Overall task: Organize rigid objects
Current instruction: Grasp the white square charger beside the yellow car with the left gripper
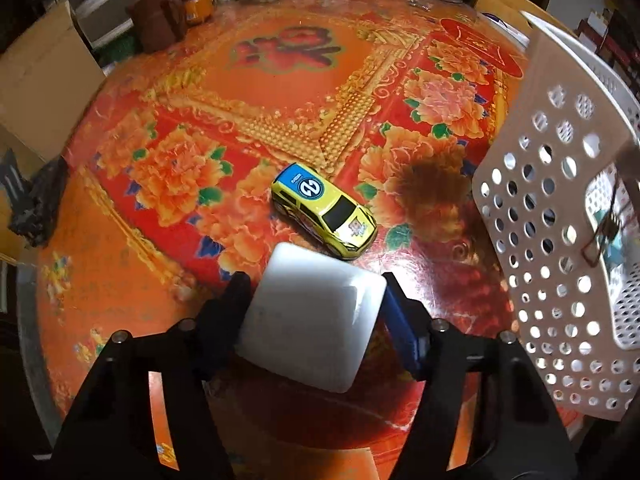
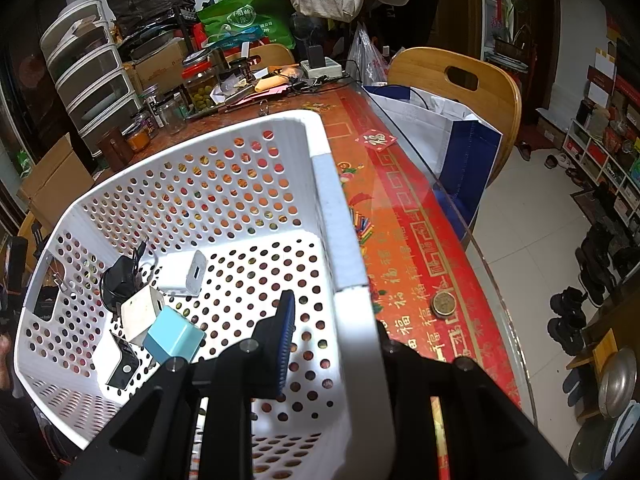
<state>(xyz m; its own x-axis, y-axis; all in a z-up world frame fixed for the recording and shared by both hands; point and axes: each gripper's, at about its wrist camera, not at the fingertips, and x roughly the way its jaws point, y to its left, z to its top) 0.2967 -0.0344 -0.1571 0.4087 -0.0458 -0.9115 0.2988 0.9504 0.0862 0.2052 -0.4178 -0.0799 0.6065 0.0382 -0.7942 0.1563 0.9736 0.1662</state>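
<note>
Writing is being shown on little: a round "22"-like emblem on the blue roof of the yellow toy car (image 1: 324, 210), and rows of gold 福 characters along the red cloth at the surface (image 2: 416, 240) edge. A white rounded block (image 1: 312, 320) is being pinched by the left claw (image 1: 314, 316) above the surface, just beside the car. The rim of the white perforated basket (image 2: 352, 264) is being gripped by the right claw (image 2: 332, 344), one finger inside, one outside. Chargers (image 2: 182, 272) are being held inside the basket near its left wall.
</note>
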